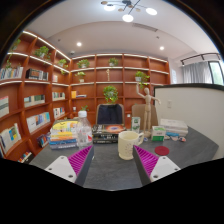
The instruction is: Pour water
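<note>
You are holding the gripper [113, 163] low over the near edge of the table [105, 170], its fingers spread apart and gripping nothing; the magenta pads [80, 160] are facing each other across bare grey tabletop. Just ahead of the fingers, roughly centred on the gap between them, a pale translucent jug [128, 144] is standing upright on the table, its handle seeming to face the right finger. It is looking like smooth, stiff plastic, likely light if empty but noticeably heavier and sloshy with water inside; how full it is you cannot tell. You would probably be gripping it best across the body below the rim, squeezing gently, since the wall may be slick and may flex.

To its right a small red dish [162, 151] is lying flat, likely the thing to pour into. Toward the table's left edge bright boxes [65, 133] are sitting stacked. Beyond the far edge a wooden mannequin [148, 105] is standing by a white partition [196, 105], with a chair [109, 114] and wooden bookshelves [30, 95] lining the room behind
</note>
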The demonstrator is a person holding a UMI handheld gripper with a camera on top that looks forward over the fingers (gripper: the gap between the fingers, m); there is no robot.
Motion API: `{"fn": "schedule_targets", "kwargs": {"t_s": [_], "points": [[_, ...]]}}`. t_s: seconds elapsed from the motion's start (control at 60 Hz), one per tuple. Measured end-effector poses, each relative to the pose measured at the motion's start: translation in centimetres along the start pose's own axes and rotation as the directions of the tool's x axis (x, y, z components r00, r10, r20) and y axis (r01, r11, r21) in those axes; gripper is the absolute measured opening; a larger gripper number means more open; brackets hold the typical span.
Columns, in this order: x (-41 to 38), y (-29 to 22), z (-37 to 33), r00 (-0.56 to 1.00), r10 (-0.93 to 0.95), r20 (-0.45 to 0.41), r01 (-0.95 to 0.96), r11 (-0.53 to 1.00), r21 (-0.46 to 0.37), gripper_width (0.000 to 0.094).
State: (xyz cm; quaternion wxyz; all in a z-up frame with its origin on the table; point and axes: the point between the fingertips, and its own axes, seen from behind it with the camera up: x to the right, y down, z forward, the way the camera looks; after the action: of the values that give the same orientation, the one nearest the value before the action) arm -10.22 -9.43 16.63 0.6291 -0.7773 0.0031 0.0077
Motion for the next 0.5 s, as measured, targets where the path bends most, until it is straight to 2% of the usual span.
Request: {"fn": "schedule_targets", "kwargs": {"t_s": [0.1, 0.117, 0.183, 0.25, 0.5], "points": [[-3.2, 2.6, 2.3, 0.998, -0.034, 0.057, 0.036, 0.999, -0.029, 0.0822], [-2.5, 0.7, 1.4, 0.997, -0.036, 0.069, 0.039, 0.999, -0.038, 0.0822], [-7.5, 4.8, 6.3, 0.992, -0.046, 0.114, 0.051, 0.998, -0.043, 0.0826], [-9.9, 5.9, 8.9, 0.988, -0.048, 0.149, 0.056, 0.997, -0.052, 0.0826], [-12.3, 3.3, 14.8, 0.987, -0.045, 0.154, 0.041, 0.999, 0.026, 0.0827]]}}
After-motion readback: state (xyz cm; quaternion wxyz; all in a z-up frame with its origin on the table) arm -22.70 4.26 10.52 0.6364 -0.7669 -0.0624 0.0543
